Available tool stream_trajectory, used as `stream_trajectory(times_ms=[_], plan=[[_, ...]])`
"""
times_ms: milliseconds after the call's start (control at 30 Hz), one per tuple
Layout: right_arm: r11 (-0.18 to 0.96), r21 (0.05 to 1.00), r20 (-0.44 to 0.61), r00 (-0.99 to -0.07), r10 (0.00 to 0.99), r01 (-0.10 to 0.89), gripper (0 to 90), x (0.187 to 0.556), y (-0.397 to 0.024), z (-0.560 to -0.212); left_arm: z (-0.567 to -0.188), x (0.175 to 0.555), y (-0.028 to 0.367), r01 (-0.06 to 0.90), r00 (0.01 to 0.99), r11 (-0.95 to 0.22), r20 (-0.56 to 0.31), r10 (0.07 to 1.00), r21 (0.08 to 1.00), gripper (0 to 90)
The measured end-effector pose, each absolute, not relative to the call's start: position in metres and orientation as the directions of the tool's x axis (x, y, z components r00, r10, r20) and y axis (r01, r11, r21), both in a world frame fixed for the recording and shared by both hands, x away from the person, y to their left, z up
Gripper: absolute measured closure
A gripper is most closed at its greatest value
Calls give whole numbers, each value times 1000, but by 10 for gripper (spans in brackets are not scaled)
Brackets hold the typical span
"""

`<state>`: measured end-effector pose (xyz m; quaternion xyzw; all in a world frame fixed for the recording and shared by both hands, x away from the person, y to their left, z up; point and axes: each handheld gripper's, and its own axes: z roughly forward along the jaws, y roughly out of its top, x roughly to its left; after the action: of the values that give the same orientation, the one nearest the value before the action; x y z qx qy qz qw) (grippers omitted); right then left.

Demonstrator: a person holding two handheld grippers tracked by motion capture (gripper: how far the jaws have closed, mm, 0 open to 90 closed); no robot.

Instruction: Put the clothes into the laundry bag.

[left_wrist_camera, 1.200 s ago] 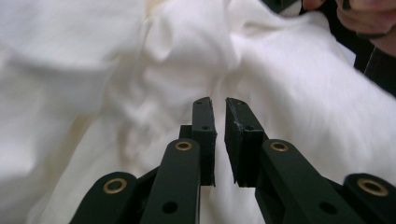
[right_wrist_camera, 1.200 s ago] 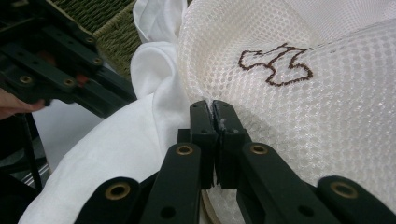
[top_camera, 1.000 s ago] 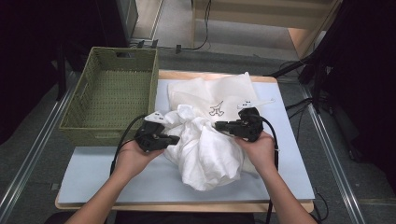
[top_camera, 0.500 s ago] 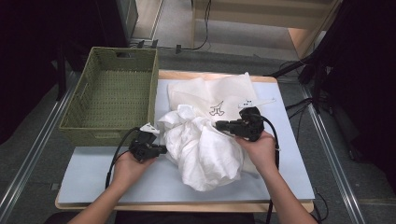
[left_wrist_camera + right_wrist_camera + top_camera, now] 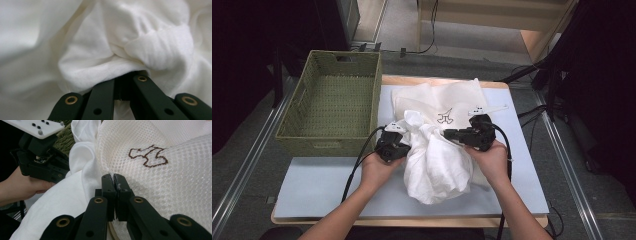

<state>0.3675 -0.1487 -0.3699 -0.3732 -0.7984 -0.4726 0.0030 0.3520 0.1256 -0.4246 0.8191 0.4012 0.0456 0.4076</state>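
High view: left hand-held gripper (image 5: 404,142) at 9 o'clock clamps the white cloth (image 5: 437,165). Right hand-held gripper (image 5: 451,133) at 3 o'clock pinches the mesh bag (image 5: 160,177), likely holding its mouth for stuffing.

We see a wooden table (image 5: 492,84) topped by a pale blue mat (image 5: 327,185), our landmark. A green woven basket (image 5: 332,107) stands at the mat's far left corner, overhanging its left edge. A white mesh bag (image 5: 439,100) with a dark embroidered mark lies flat on the mat's far middle. A bunched white cloth (image 5: 437,165) sits at the mat's centre, overlapping the bag's near edge.
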Motion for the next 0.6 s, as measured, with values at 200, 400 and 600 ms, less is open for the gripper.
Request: stream_trajectory(times_ms=[200,400,600], plan=[[273,757,353,-722,595,594,895,367,-149,-368,-411,354,102,561,728,-365,-234,644,743,900],[256,769,353,-723,594,586,895,364,-150,-361,-394,346,73,451,807,-437,-146,573,778,900],[232,780,362,-721,591,582,896,362,-153,-357,-393,349,57,440,808,-448,-126,575,779,900]])
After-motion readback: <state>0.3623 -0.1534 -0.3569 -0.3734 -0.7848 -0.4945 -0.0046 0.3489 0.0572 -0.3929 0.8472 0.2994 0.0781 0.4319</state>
